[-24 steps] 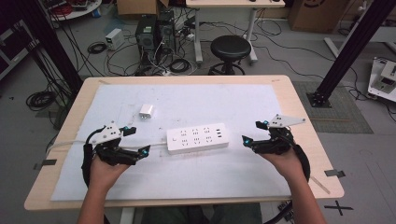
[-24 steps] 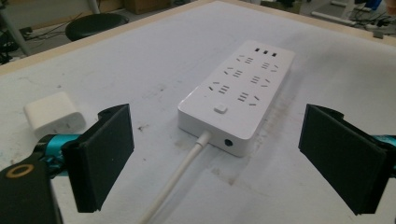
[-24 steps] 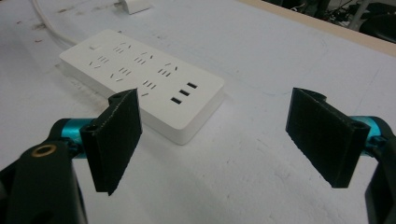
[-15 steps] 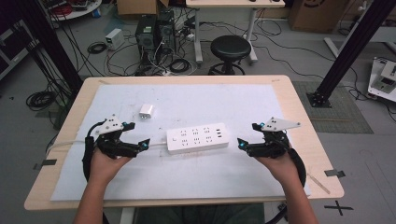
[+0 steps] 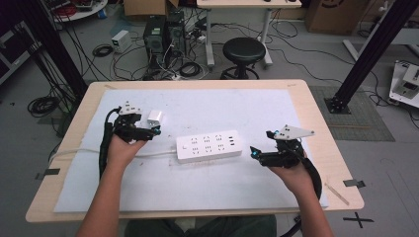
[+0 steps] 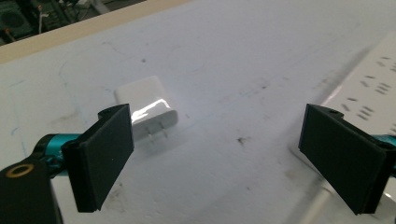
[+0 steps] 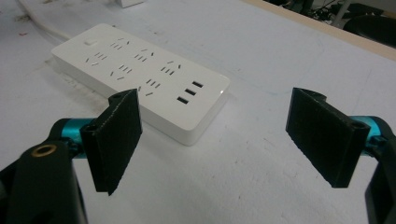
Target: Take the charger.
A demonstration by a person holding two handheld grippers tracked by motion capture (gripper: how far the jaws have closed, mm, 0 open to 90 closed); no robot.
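Left gripper jaws apart, nearing small white plastic charger toward table's left edge; grasp looks next. Right gripper agape beside white power strip.

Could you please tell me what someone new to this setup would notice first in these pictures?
The long white plastic power strip lies flat at the middle of the white-covered table, its cord running off to the left. A small white plug-in charger lies on its side just ahead of the left hand-held gripper, prongs pointing towards it. The right hand-held gripper faces the strip's USB end; both sets of jaws stand wide open.
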